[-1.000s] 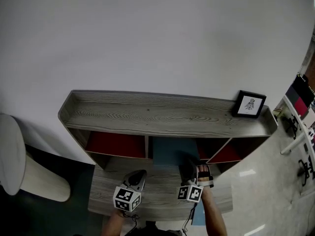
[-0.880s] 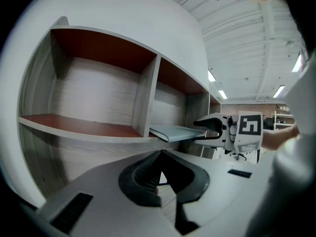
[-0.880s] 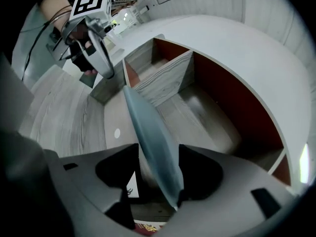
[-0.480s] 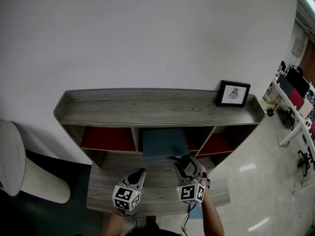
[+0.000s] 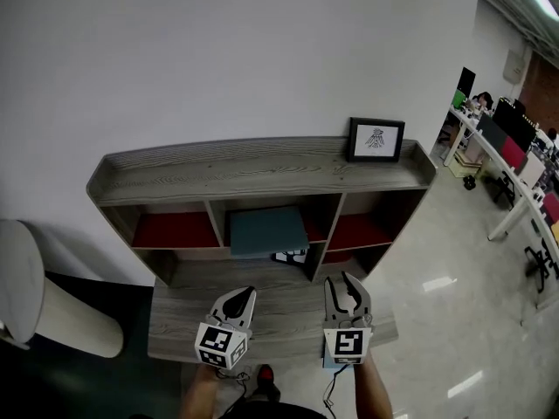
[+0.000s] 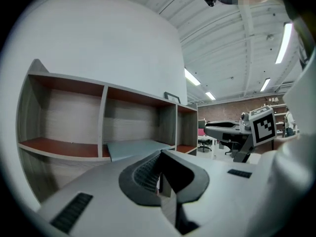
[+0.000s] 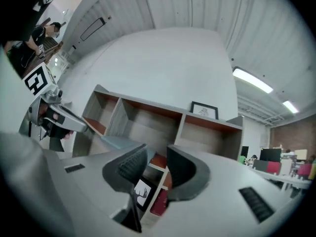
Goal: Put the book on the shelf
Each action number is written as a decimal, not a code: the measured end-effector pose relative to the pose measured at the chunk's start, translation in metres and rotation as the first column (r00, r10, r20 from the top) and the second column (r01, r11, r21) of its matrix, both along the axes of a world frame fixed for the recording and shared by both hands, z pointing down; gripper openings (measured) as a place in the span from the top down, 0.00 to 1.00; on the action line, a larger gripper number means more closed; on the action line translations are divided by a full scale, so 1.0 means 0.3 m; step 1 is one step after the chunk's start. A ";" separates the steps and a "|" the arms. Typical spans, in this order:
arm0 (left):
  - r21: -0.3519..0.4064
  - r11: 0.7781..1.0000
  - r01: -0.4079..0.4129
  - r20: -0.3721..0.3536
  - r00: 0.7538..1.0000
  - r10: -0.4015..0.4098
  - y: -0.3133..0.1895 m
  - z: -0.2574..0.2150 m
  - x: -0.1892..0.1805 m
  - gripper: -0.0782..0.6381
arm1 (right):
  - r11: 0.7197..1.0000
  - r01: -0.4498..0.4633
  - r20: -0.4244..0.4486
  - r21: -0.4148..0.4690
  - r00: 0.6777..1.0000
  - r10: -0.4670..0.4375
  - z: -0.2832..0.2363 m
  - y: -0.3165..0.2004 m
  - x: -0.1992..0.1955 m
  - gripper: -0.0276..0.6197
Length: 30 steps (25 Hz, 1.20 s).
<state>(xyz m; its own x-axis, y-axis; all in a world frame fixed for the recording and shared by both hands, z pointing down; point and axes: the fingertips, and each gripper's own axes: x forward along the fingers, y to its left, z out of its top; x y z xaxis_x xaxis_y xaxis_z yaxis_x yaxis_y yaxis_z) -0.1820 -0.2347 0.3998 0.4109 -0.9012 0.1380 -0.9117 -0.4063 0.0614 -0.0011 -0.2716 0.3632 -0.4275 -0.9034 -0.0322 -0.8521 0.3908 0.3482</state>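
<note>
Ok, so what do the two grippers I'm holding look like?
Both the left gripper and right gripper have pale grey bodies with dark ribbed pads. Each carries a white cube of black square markers, and dark cables trail below. The right's jaws, with nothing between, have just been closing.

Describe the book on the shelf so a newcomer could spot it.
Find the grey wood shelf unit against the white wall; its upper row has three compartments. The book lies flat in the middle one, jutting past the front edge. It is the only teal slab; the compartments either side show red floors.
</note>
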 end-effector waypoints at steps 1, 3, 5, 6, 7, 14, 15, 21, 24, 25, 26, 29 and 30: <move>0.005 1.000 -0.002 0.000 1.000 0.002 0.017 -0.009 0.019 0.88 | 1.000 -0.014 0.032 -0.006 0.999 0.014 -0.003 0.025 0.030 0.75; 0.012 1.000 -0.007 -0.003 1.000 0.007 0.052 -0.022 0.058 0.88 | 0.999 -0.040 0.099 -0.025 0.994 0.043 -0.006 0.076 0.090 0.79; 0.018 1.000 -0.011 -0.001 1.000 0.011 0.089 -0.029 0.103 0.88 | 0.997 -0.063 0.151 -0.042 0.986 0.069 0.000 0.127 0.150 0.82; 0.021 1.000 -0.014 0.001 1.000 0.014 0.109 -0.031 0.126 0.88 | 0.996 -0.072 0.169 -0.049 0.982 0.079 0.004 0.153 0.178 0.84; 0.023 1.000 -0.017 0.003 1.000 0.017 0.131 -0.033 0.149 0.88 | 0.995 -0.078 0.181 -0.055 0.980 0.087 0.008 0.180 0.205 0.85; 0.025 0.999 -0.028 0.011 1.000 0.027 0.299 -0.027 0.289 0.88 | 0.993 -0.081 0.196 -0.092 0.976 0.097 0.057 0.369 0.344 0.91; 0.026 0.999 -0.027 0.012 1.000 0.027 0.324 -0.027 0.307 0.88 | 0.992 -0.076 0.194 -0.097 0.977 0.094 0.066 0.395 0.359 0.91; 0.044 0.998 -0.036 0.029 0.999 0.035 0.475 -0.036 0.401 0.88 | 0.993 -0.070 0.186 -0.093 0.979 0.086 0.091 0.556 0.436 0.91; 0.060 0.997 -0.048 0.050 0.998 0.045 0.546 -0.045 0.451 0.88 | 0.994 -0.064 0.180 -0.088 0.980 0.079 0.098 0.629 0.469 0.91; 0.064 0.997 -0.051 0.054 0.997 0.047 0.570 -0.047 0.466 0.88 | 0.994 -0.060 0.178 -0.090 0.981 0.076 0.104 0.653 0.478 0.91; 0.067 0.996 -0.053 0.053 0.997 0.049 0.593 -0.049 0.482 0.88 | 0.994 -0.057 0.174 -0.092 0.982 0.073 0.110 0.676 0.486 0.91; 0.066 0.996 -0.057 0.042 0.998 0.054 0.656 -0.045 0.524 0.88 | 0.994 -0.046 0.160 -0.103 0.985 0.062 0.133 0.741 0.503 0.91; 0.064 0.996 -0.057 0.040 0.998 0.055 0.674 -0.044 0.534 0.88 | 0.993 -0.042 0.160 -0.111 0.985 0.060 0.139 0.759 0.506 0.91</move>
<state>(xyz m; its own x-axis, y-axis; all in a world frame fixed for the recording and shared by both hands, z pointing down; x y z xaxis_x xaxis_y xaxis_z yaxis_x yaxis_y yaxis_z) -0.0217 -0.0325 0.3867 0.4565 -0.8845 0.0966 -0.8886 -0.4587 -0.0013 0.1506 -0.0441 0.4047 -0.3779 -0.9258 0.0000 -0.9136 0.3729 0.1622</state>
